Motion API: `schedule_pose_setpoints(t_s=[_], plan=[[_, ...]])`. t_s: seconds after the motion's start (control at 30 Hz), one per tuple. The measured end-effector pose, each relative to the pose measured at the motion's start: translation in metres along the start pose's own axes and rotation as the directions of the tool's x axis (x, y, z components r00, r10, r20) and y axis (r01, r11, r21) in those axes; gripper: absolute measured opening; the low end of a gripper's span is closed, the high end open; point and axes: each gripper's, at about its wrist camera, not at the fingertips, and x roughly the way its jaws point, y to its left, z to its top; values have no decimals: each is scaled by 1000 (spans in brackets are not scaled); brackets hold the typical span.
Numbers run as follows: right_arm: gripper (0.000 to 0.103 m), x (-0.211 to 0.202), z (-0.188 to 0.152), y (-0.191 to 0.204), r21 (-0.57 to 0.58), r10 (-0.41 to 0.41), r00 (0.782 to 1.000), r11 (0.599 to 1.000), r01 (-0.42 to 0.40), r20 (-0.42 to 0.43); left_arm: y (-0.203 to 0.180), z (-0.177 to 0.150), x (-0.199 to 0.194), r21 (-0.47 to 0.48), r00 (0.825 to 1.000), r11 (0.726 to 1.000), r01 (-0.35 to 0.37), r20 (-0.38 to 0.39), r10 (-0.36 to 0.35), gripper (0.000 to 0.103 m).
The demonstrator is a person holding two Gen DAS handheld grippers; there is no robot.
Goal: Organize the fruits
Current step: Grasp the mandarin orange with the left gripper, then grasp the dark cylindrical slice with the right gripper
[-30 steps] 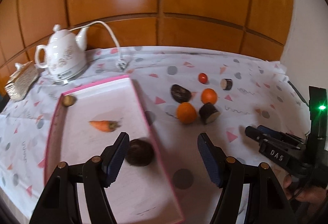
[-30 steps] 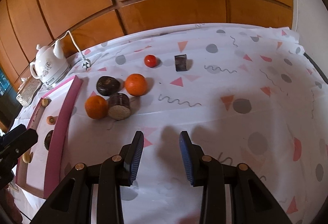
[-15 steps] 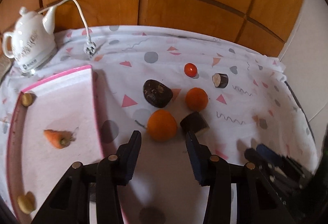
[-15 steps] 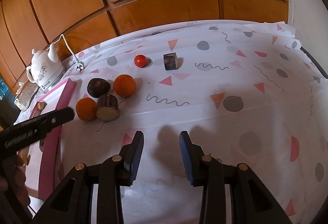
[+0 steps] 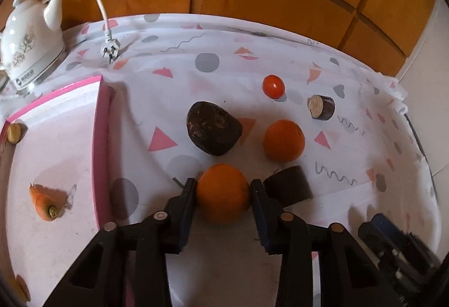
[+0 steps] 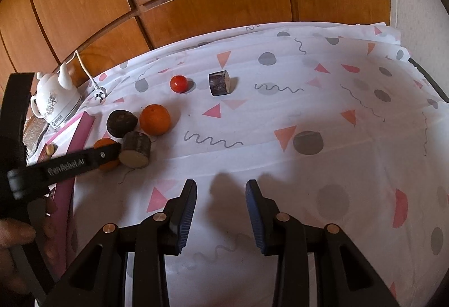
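left gripper: my jaws sit either side of the near orange on the table, touching it, not lifted.
right gripper: jaws released, nothing between, hovering.
done: carrot already in pink tray.
left: far orange, tomato, dark pieces.
progress: early, I judge.

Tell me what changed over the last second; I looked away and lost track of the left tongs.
The left tongs swung right, off the pink tray, out over the cloth, and narrowed around the near orange; their pads now sit against its sides. The right tongs stayed open and empty. The far orange, tomato and carrot did not move.
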Motion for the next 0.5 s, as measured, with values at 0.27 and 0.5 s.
schedule_pose_setpoints(t_s=[0.27,0.5], plan=[[37,5,9,0,-11,7,1000,1000,-7,-6,0,-9,-17,15,998,998,54,45,-55,37],[37,11,13,3,-27,26,999,999,-26,-19,3,-24,-39,12,994,998,60,86,-61,37]])
